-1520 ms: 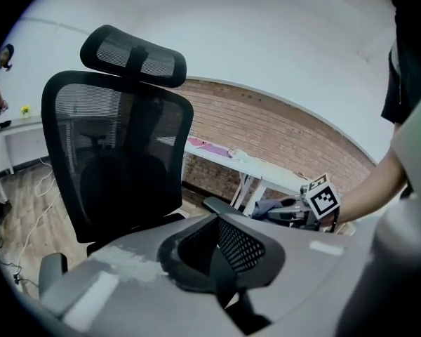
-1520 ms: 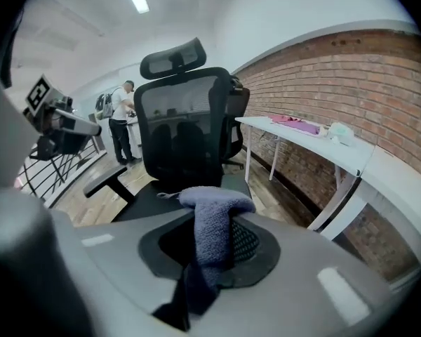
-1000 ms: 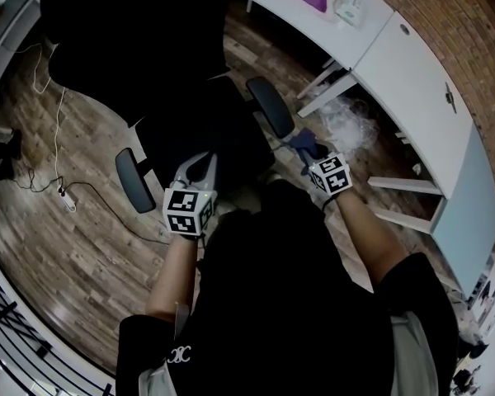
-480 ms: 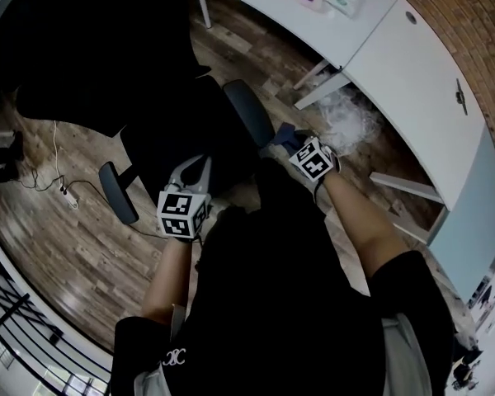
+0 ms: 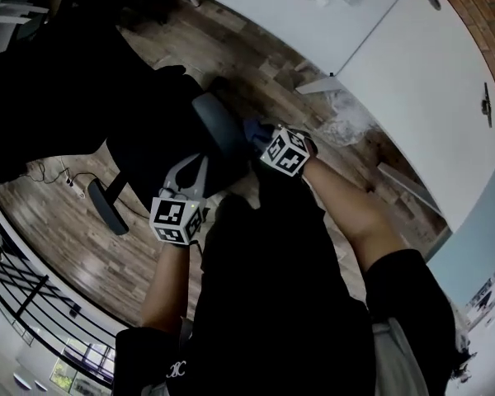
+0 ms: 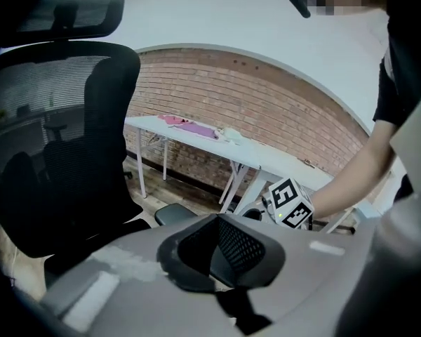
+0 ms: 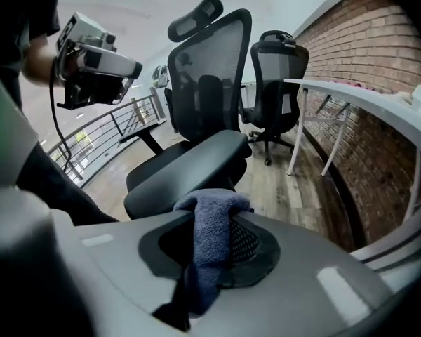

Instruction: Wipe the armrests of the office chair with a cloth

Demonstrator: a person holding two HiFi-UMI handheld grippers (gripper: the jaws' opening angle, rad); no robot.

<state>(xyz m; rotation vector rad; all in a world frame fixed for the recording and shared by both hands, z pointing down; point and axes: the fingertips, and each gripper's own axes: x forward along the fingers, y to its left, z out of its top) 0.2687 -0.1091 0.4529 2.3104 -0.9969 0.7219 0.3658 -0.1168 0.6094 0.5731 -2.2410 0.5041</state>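
**Two things looking risky about this armrest wipe**

So the right gripper [image 7: 217,255] is clamping down on a blue cloth [image 7: 210,216], and only a small bunched fold is sticking out past the jaw tips. The near armrest [image 7: 189,167] is sitting just ahead of those jaws. The cloth is right at its near end, though I'm not seeing clearly whether it's actually touching yet.

Risk one: with so little cloth poking out, I'm guessing the hard jaw tips are going to be rubbing the pad instead of the fabric if the gripper is tipping down too flat. And if the pad is dragging on the fold, the cloth is probably going to be pulling out of the grip mid-stroke.

Risk two: the left gripper [image 6: 221,248] is hanging with its jaws together on nothing, off to the right one's left side and not bracing anything. The chair [image 6: 70,139] is looking free to move, so I'm expecting it to be turning or sliding away under any real push, and the stroke will be skating off the edge.

Also, the far armrest [image 5: 107,206] is sitting well off past the left gripper, not yet getting any attention.
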